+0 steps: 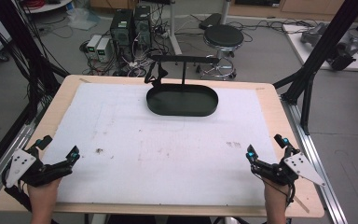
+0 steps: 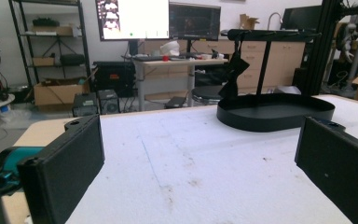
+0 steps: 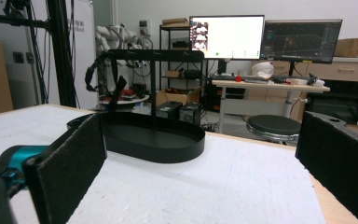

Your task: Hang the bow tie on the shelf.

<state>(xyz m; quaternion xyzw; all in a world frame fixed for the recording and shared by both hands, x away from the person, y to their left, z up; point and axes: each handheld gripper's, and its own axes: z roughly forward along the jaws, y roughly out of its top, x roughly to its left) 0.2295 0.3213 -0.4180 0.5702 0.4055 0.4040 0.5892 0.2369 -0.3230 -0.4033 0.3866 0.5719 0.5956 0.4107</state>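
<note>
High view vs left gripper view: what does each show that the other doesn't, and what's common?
High view alone: both open grippers, left and right, held over the near corners of the table, the floor, and a stool behind the table. Left gripper view alone: two monitors on a desk and a shelf rack. Both: the white mat and the black oval tray with its T-shaped stand, something black hanging from it.

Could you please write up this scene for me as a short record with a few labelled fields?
Surface: wooden table covered by a white mat
Main object: black oval tray with an upright post and crossbar, at the far middle of the mat
On the crossbar: black strap hanging at its left end
Left gripper: open, empty, near left corner
Right gripper: open, empty, near right corner
</note>
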